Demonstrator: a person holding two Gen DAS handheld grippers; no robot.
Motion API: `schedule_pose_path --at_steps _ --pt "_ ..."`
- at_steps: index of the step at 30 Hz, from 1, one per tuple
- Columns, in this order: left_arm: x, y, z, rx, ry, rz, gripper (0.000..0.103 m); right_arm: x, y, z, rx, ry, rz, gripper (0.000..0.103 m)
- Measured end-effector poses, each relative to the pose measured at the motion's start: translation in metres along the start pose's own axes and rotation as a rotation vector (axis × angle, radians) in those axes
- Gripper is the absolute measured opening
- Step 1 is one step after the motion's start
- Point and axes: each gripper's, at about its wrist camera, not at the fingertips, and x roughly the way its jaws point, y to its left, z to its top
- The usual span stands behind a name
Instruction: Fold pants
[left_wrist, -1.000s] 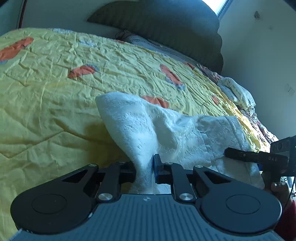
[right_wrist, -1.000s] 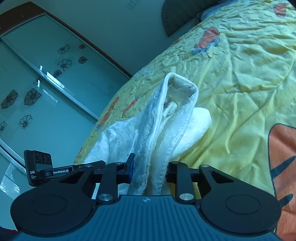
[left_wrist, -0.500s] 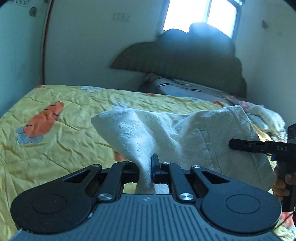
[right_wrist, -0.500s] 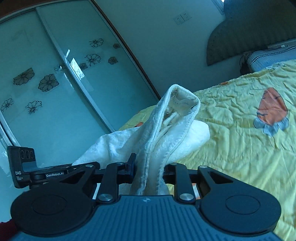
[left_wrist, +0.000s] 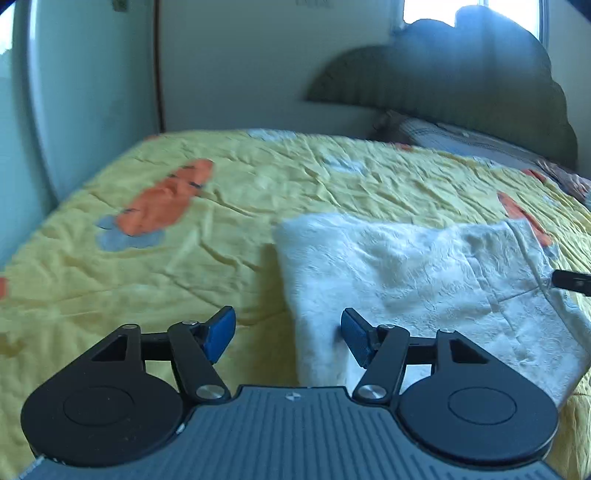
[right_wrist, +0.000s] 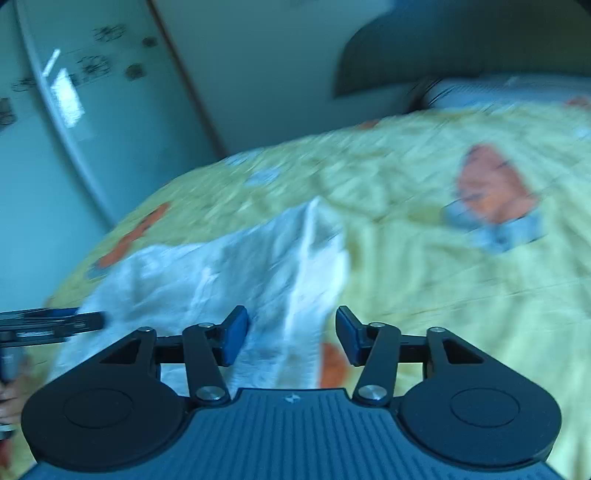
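While the white pants lie spread on the yellow quilt of the bed, both tongs stand over their near edge with jaws apart. The left tongs have just been opening, and their blue pads no longer press on anything. The pants' left border runs down between the two fingers, closer to the right-hand pad, which sits against or just in front of the cloth; the left-hand pad is over bare quilt. From this view the pants reach away to the right, where the black tip of the right tongs shows at their far corner.

In the right wrist view, which is blurred, the right tongs have also just been opening. A thick seamed strip of the pants passes through the gap between the pads, but neither pad clamps it; the right-hand pad is clear of the cloth, over quilt. The rest of the pants fan out to the left, toward the left tongs at the frame edge, with a bit of a hand below them.

An orange carrot print lies on the quilt well left of the pants. A dark headboard stands at the far end of the bed.
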Motion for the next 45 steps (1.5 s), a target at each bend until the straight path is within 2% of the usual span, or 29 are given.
schedule_pose_path --at_steps 1,2,3,4,5,6,7,8,10,11,13,14,15,18,20,23,24,25,26,29,30,31,32,35,42,45 --pt "-0.009 0.000 -0.003 0.006 -0.021 -0.010 0.070 -0.015 0.006 -0.002 -0.056 -0.050 -0.027 0.055" --pt "-0.015 -0.004 -0.005 0.026 -0.032 -0.016 0.072 -0.029 0.011 -0.006 -0.105 -0.091 0.016 0.055" --pt "-0.018 -0.009 -0.009 0.054 -0.028 -0.002 0.078 -0.037 0.016 -0.010 -0.146 -0.101 0.114 0.056" --pt "-0.016 -0.014 -0.013 0.081 -0.018 0.023 0.080 -0.040 0.021 -0.015 -0.182 -0.080 0.215 0.057" --pt "-0.011 -0.019 -0.018 0.105 0.002 0.054 0.080 -0.039 0.028 -0.022 -0.218 -0.038 0.274 0.061" --pt "-0.006 -0.021 -0.023 0.110 0.022 0.078 0.080 -0.036 0.036 -0.029 -0.261 0.015 0.269 0.062" --pt "-0.005 -0.020 -0.026 0.090 0.031 0.088 0.079 -0.028 0.047 -0.036 -0.319 0.063 0.181 0.062" --pt "-0.010 -0.016 -0.027 0.054 0.025 0.084 0.078 -0.027 0.052 -0.042 -0.349 0.076 0.099 0.062" --pt "-0.028 -0.010 -0.028 -0.003 0.004 0.060 0.075 -0.038 0.050 -0.044 -0.287 0.076 0.008 0.062" --pt "-0.039 -0.008 -0.029 -0.019 -0.011 0.052 0.075 -0.048 0.047 -0.043 -0.233 0.066 0.004 0.062" --pt "-0.062 -0.008 -0.037 -0.026 -0.036 0.047 0.077 -0.071 0.039 -0.047 -0.132 0.039 0.059 0.071" --pt "-0.071 -0.011 -0.041 -0.016 -0.035 0.042 0.078 -0.082 0.038 -0.053 -0.107 0.049 0.091 0.088" --pt "-0.079 -0.013 -0.047 -0.009 -0.031 0.035 0.078 -0.090 0.044 -0.059 -0.096 0.070 0.121 0.097" --pt "-0.097 -0.018 -0.064 -0.004 -0.009 0.004 0.080 -0.117 0.073 -0.074 -0.102 0.136 0.190 0.097" --pt "-0.103 -0.019 -0.077 -0.021 -0.001 -0.026 0.083 -0.143 0.095 -0.078 -0.038 0.143 0.292 0.097" --pt "-0.097 -0.022 -0.093 -0.054 0.053 -0.042 0.085 -0.167 0.091 -0.075 0.289 0.133 0.754 0.099" --pt "-0.093 -0.023 -0.096 -0.063 0.076 -0.038 0.085 -0.165 0.086 -0.074 0.399 0.123 0.865 0.103" --pt "-0.091 -0.025 -0.099 -0.067 0.090 -0.038 0.085 -0.161 0.080 -0.073 0.441 0.104 0.877 0.103" --pt "-0.089 -0.028 -0.102 -0.061 0.094 -0.037 0.085 -0.157 0.076 -0.071 0.424 0.082 0.799 0.103" --pt "-0.085 -0.039 -0.108 -0.018 0.097 -0.006 0.085 -0.132 0.076 -0.076 0.231 0.056 0.306 0.103" --pt "-0.084 -0.043 -0.110 -0.002 0.097 0.000 0.085 -0.122 0.077 -0.082 0.168 0.058 0.176 0.103" --pt "-0.083 -0.046 -0.111 0.009 0.095 0.006 0.085 -0.109 0.076 -0.090 0.110 0.048 0.061 0.103" --pt "-0.083 -0.050 -0.112 0.019 0.093 0.012 0.085 -0.100 0.074 -0.098 0.076 0.033 0.004 0.103" --pt "-0.083 -0.058 -0.114 0.040 0.069 0.019 0.085 -0.088 0.067 -0.113 0.043 0.019 -0.087 0.103" --pt "-0.079 -0.066 -0.121 0.048 0.041 0.037 0.090 -0.071 0.080 -0.125 -0.105 0.097 -0.162 0.103" --pt "-0.078 -0.065 -0.123 0.040 0.033 0.040 0.093 -0.069 0.079 -0.125 -0.107 0.100 -0.167 0.103"
